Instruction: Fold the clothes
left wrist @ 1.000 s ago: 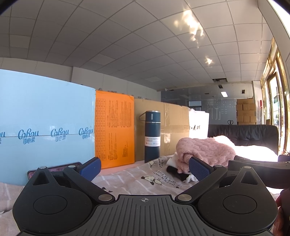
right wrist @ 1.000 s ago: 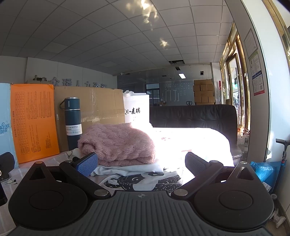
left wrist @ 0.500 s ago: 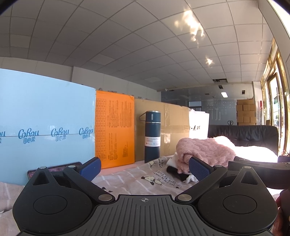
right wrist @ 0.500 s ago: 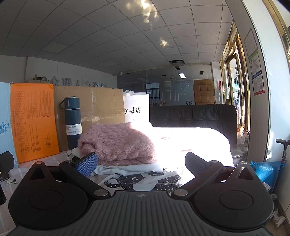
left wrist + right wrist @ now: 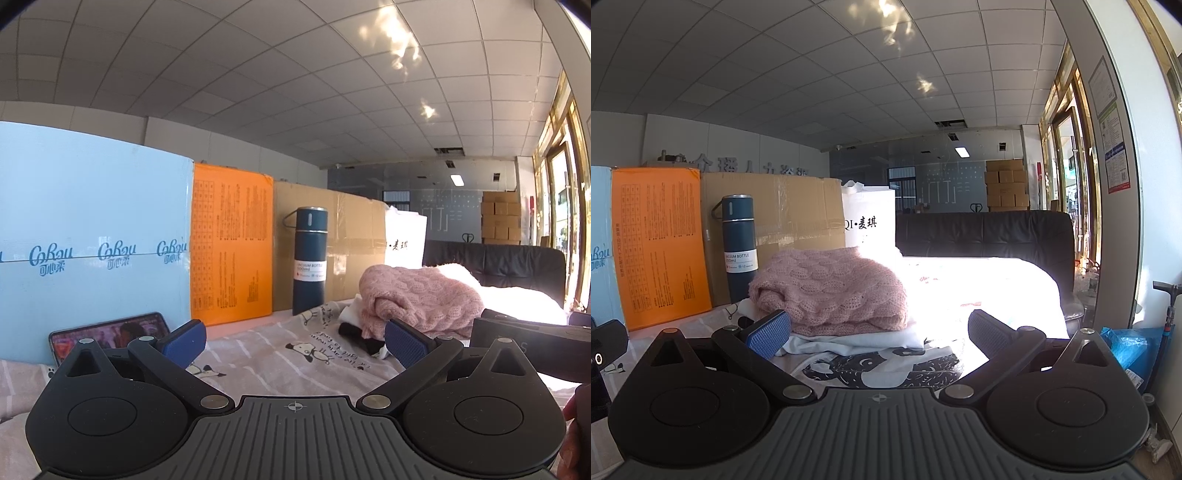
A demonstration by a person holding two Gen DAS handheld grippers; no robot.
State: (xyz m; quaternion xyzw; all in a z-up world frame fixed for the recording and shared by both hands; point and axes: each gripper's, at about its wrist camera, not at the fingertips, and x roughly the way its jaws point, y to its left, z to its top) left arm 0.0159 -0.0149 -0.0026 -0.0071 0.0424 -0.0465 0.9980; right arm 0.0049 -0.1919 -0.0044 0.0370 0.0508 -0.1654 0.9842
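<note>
A folded pink knitted sweater [image 5: 831, 291] lies on top of a white garment with a black print [image 5: 886, 365], stacked on the table. In the left wrist view the same pink sweater [image 5: 417, 295] sits to the right, beyond my left gripper [image 5: 295, 341], which is open with nothing between its blue pads. My right gripper [image 5: 877, 328] is open too, held low just in front of the stack, its fingers either side of the white garment's near edge without touching it. Bright sunlight washes out the cloth right of the sweater.
A dark blue vacuum bottle [image 5: 309, 258] stands behind the clothes. Blue, orange [image 5: 231, 243] and brown cardboard panels wall off the back. A phone [image 5: 110, 334] leans at the left. A patterned cloth [image 5: 288, 354] covers the table. A black sofa [image 5: 986, 236] stands beyond.
</note>
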